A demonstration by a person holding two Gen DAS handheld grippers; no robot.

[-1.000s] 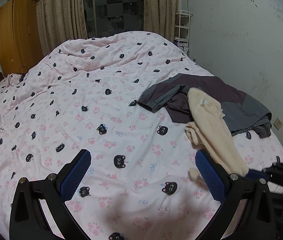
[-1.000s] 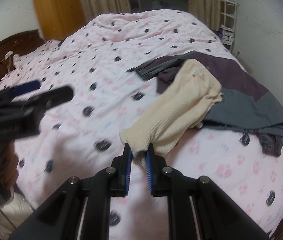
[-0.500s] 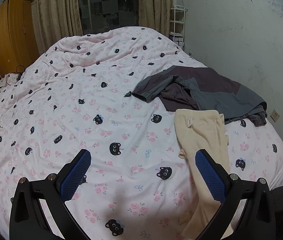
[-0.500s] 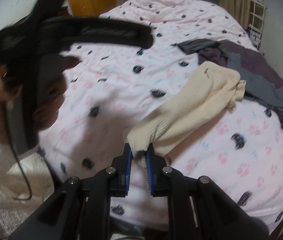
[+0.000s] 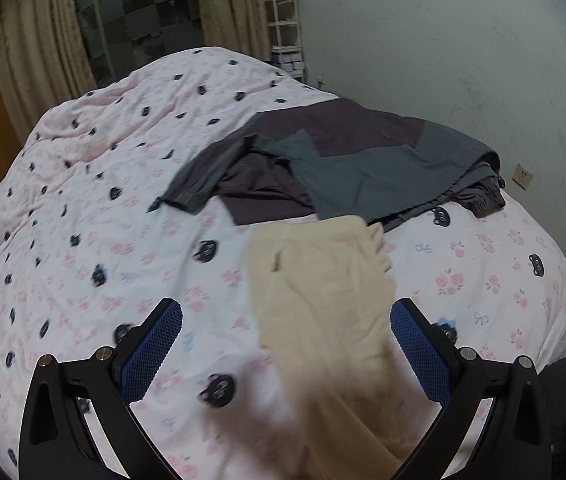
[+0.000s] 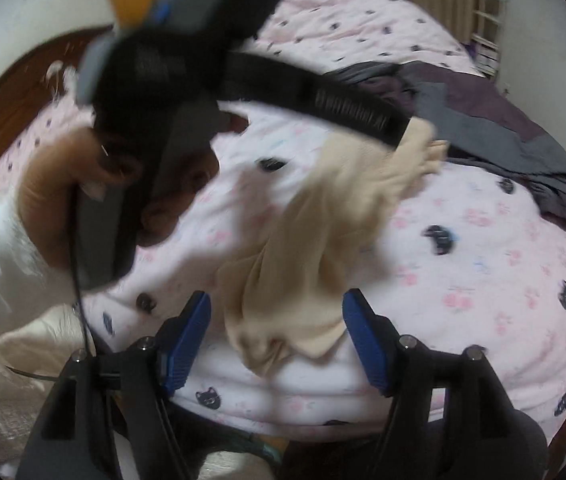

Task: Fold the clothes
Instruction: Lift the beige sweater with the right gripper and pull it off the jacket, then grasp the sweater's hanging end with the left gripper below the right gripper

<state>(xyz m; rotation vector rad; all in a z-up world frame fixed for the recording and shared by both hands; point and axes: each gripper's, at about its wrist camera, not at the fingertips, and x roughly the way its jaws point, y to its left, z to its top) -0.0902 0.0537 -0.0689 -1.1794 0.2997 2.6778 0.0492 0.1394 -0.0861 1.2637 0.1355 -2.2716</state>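
The right claw (image 6: 277,334) has just been opening — the cream garment (image 6: 347,216) lies loose between its blue pads on the bed (image 6: 483,280), running toward 1 o'clock. The left claw (image 5: 285,354) stands open over that garment, gripping nothing; dark clothes (image 5: 347,168) lie at 12 o'clock.

Right tool (image 6: 277,334) just sprung apart, pads clear; left tool (image 5: 287,346) wide, angled downward.

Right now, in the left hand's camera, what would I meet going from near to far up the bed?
Left gripper → cream garment → dark grey and purple clothes → far end of the pink cat-print quilt → curtains.
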